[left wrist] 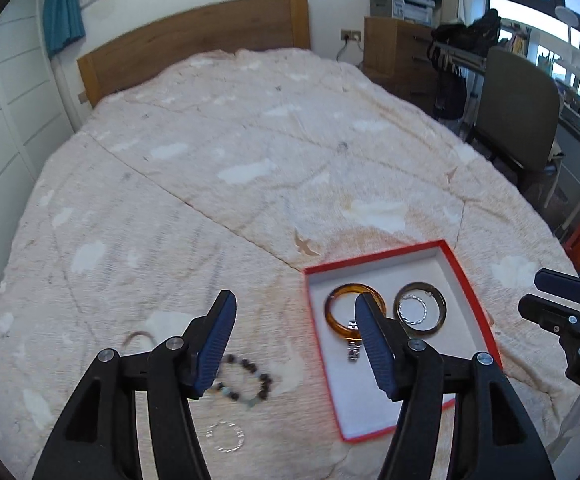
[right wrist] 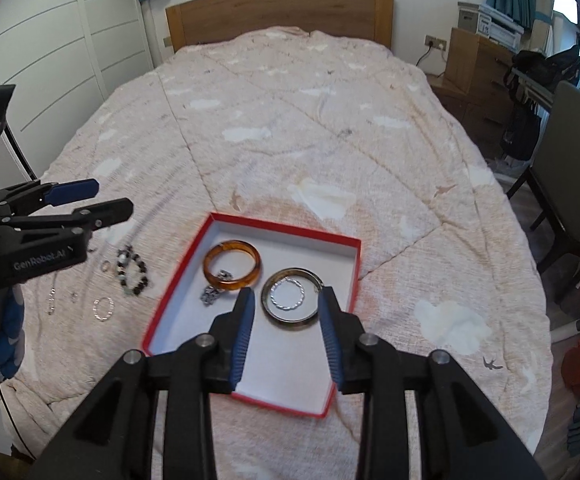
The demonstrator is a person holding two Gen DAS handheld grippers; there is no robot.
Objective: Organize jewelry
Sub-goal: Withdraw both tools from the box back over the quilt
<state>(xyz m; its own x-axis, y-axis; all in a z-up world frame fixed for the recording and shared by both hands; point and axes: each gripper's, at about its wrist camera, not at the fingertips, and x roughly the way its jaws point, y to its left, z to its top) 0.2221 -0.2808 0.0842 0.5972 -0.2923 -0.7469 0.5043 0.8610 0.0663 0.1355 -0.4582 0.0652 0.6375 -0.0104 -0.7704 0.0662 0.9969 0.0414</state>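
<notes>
Both empty, open: left hand-held gripper (left wrist: 295, 316) above beaded bracelet (left wrist: 246, 380), likely next into box (right wrist: 194, 264) under right hand-held gripper (right wrist: 288, 300)

Soft daylight, slight blur, fisheye warping

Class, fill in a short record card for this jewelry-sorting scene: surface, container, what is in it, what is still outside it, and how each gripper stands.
surface: quilted bedspread
container: red box, open, white inside
in box: amber bangle, dark bangle with a silver ring inside it, metal watch band
outside box: beaded bracelet, silver bracelet, several small pieces to their left
left gripper: jaws open, empty
right gripper: jaws open, empty, over the box
</notes>
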